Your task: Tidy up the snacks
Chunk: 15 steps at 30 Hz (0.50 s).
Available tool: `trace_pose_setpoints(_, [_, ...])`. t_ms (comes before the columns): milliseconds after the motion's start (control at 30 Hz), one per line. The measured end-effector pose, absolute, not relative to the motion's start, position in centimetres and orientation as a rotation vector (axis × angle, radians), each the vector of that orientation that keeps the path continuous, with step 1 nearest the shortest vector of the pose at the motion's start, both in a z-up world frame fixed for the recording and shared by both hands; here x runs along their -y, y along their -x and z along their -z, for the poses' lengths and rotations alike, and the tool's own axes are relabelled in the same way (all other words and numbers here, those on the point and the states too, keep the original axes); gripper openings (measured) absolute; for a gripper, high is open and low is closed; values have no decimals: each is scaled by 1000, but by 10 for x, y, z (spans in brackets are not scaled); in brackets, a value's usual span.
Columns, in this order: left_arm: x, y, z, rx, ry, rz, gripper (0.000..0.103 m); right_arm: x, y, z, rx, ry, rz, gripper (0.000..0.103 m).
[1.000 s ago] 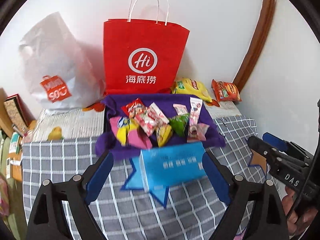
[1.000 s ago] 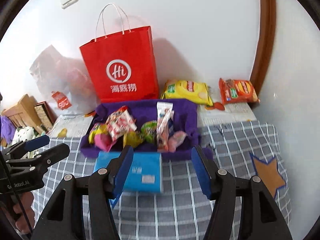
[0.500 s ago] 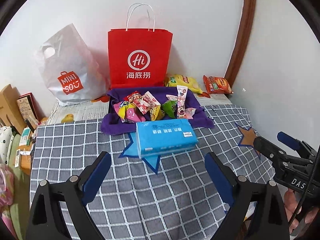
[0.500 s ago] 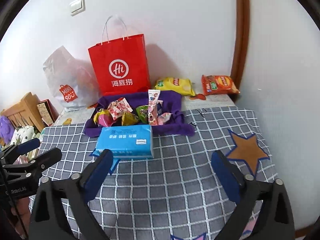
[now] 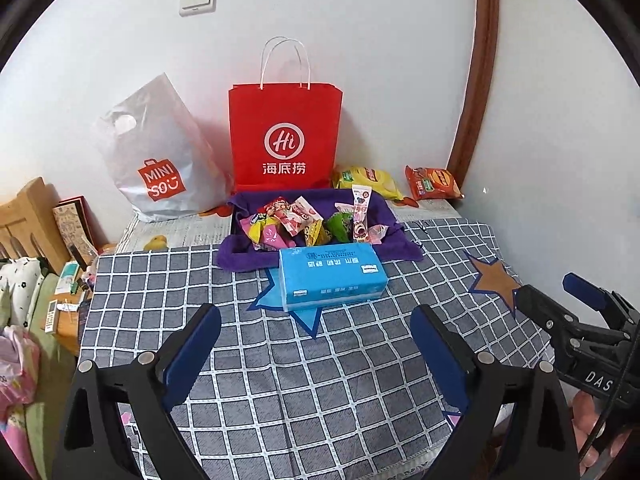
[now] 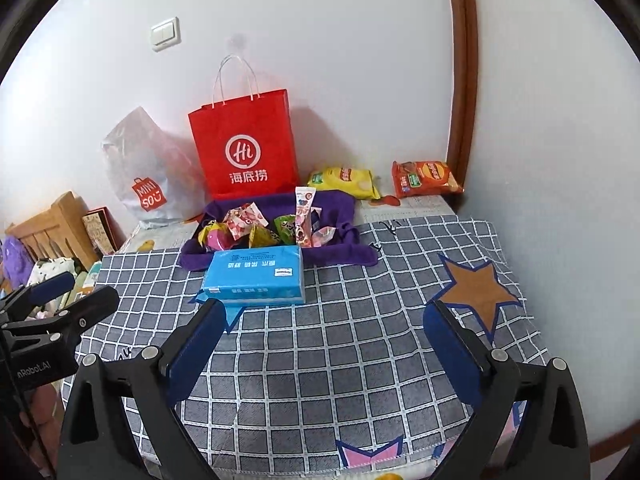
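Observation:
A purple cloth-lined tray [image 5: 394, 236] [image 6: 344, 216] holds several small wrapped snacks [image 5: 298, 220] [image 6: 244, 220] at the table's back middle. A blue tissue pack [image 5: 332, 276] [image 6: 256, 276] lies just in front of it. A yellow chip bag [image 5: 368, 180] [image 6: 346, 180] and an orange chip bag [image 5: 434, 182] [image 6: 426, 178] lie by the wall at the back right. My left gripper [image 5: 316, 344] and right gripper [image 6: 320, 344] are both open and empty, held well back over the checked tablecloth [image 5: 280, 380] [image 6: 320, 368].
A red paper bag [image 5: 285, 136] [image 6: 244, 144] and a white plastic bag [image 5: 156, 156] [image 6: 146, 168] stand against the wall behind the tray. A wooden door frame [image 5: 476, 80] runs up at the right. Clutter and a wooden chair [image 5: 24, 216] lie left of the table.
Both grippers have pulled back and up from the tray and tissue pack, which now look smaller and farther. Both stay open and empty.

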<state>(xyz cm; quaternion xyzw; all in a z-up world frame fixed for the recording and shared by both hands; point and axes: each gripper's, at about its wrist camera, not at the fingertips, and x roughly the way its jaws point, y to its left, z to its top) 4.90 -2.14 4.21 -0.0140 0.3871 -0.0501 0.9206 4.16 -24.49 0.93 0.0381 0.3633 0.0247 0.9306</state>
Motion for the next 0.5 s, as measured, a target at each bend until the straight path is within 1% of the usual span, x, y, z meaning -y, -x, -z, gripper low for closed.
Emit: trace_pose_setpoints(500, [17,-45,-45,-794,38,92,96,235,-33,-10,-740,-56,-68,98])
